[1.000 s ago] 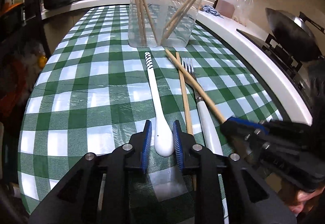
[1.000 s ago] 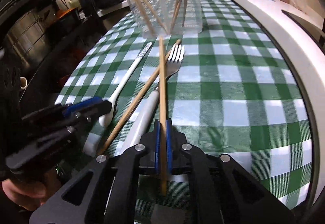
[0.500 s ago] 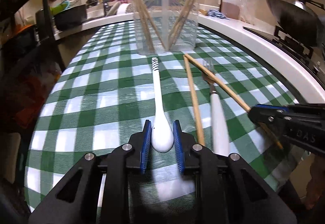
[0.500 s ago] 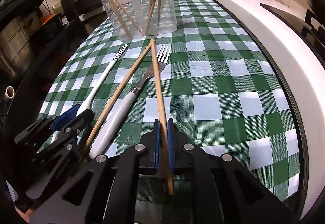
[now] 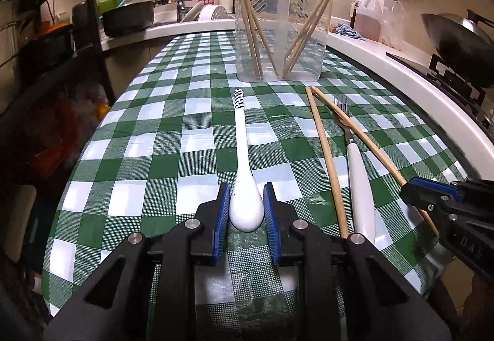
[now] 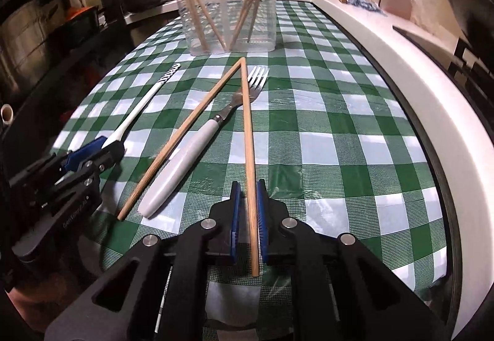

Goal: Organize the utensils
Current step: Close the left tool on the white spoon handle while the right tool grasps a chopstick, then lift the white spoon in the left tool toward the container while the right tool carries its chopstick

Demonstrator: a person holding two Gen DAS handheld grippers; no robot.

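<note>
We have the left gripper (image 5: 246,208) at the bottom centre of its view. It is closed to a narrow gap around the rounded bowl of the white spoon (image 5: 242,155), with both blue pads against the bowl's sides. The spoon's handle runs straight up the frame toward the clear plastic container (image 5: 282,32), which stands at the top centre on the checked tablecloth (image 5: 160,131) with several chopsticks leaning inside.

In the right wrist view, the right gripper (image 6: 247,205) has just been opening. Its pads stand a little apart with a wooden chopstick (image 6: 248,140) lying between them. We see a gap beside the stick, so we judge that it is not clamped.

That chopstick crosses the neck of the white-handled fork (image 6: 191,152), and its far tip meets the tip of a second chopstick (image 6: 185,131) in mid-frame.

The risks as we see them:
- If we lift the right gripper without closing it again, the chopstick simply stays on the cloth or rolls away.
- Dragging the chopstick could nudge the fork and the second chopstick out of line.
- The spoon's bowl is smooth and curved, so it may squirt out or swing down by its long handle.
- The container looks light, so a clumsy insertion could tip it or jam against the leaning sticks.
</note>
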